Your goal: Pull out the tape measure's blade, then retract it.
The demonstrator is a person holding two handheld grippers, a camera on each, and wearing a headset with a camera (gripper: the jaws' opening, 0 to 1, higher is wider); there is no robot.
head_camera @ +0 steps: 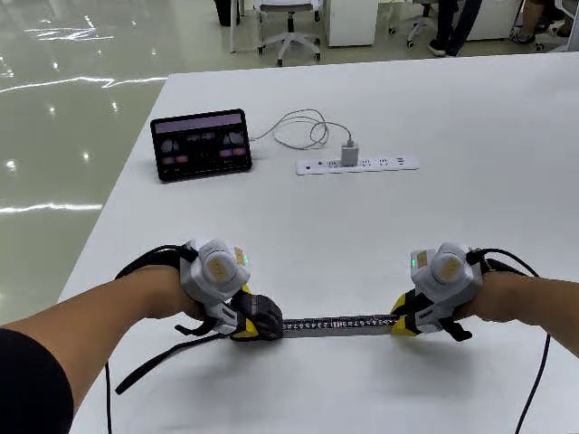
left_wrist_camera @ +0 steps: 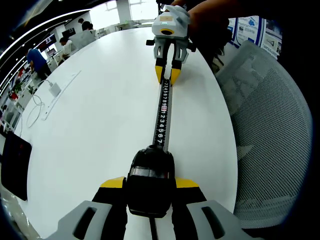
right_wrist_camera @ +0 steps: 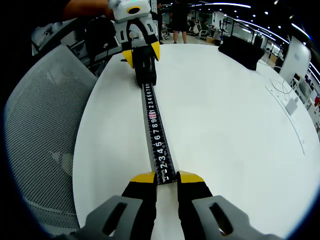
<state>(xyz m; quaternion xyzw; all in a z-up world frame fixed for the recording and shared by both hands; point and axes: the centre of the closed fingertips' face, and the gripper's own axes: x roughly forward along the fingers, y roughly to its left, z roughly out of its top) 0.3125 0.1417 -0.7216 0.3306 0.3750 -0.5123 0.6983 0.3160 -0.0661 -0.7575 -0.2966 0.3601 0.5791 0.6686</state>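
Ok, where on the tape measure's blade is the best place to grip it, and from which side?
Its tip, past the lowest numbers, approached end-on from the side opposite the case. The blade is a thin flat strip stretched along the table, so a gripper in line with it can pull straight. The right gripper holds it so; the left gripper clamps the case.

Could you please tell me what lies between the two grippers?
The tape measure's blade, stretched from the left gripper to the right gripper, as the head view shows.
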